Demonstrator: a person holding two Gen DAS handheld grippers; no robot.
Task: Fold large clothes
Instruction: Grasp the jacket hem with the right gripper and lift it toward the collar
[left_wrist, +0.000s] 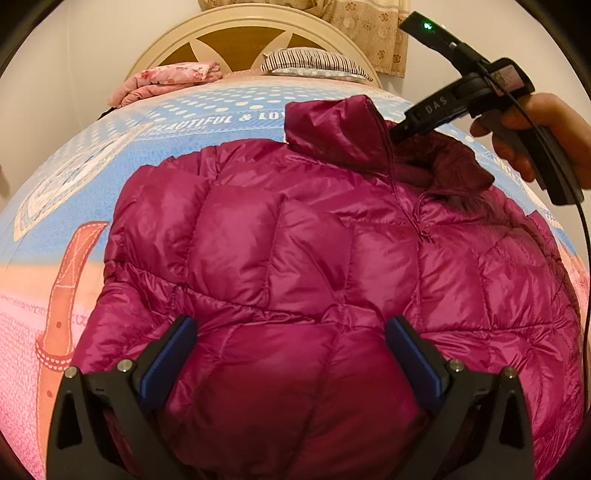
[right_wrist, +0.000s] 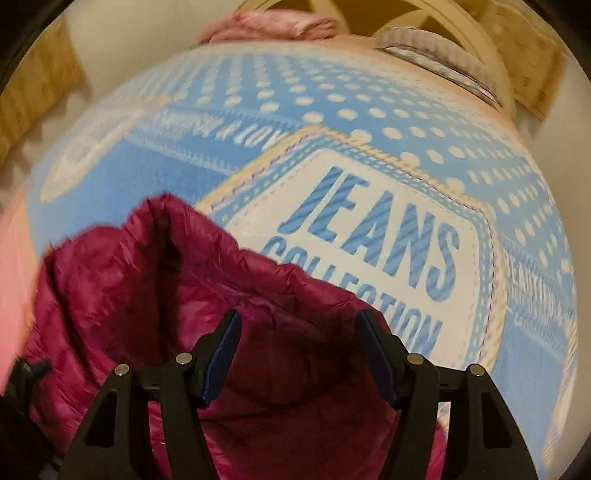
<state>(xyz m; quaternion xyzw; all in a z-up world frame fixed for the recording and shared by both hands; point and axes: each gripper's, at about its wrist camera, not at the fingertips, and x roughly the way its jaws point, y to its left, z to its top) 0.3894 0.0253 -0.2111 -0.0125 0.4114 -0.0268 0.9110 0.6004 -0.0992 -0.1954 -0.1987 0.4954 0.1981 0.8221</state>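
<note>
A magenta quilted puffer jacket (left_wrist: 295, 258) lies spread on the bed, collar toward the headboard. My left gripper (left_wrist: 290, 332) is open and hovers over the jacket's lower body, holding nothing. The right gripper (left_wrist: 397, 134) shows in the left wrist view, held by a hand, with its tip at the collar (left_wrist: 340, 129). In the right wrist view my right gripper (right_wrist: 295, 332) is open, with its jaws on either side of the jacket's raised collar fabric (right_wrist: 166, 266). The view is blurred.
The bed carries a blue, white and pink blanket (left_wrist: 92, 177) printed "JEANS COLLECTION" (right_wrist: 369, 236). A folded pink floral cloth (left_wrist: 166, 81) and a striped pillow (left_wrist: 314, 62) lie by the cream headboard (left_wrist: 236, 33). A floral curtain (left_wrist: 369, 29) hangs behind.
</note>
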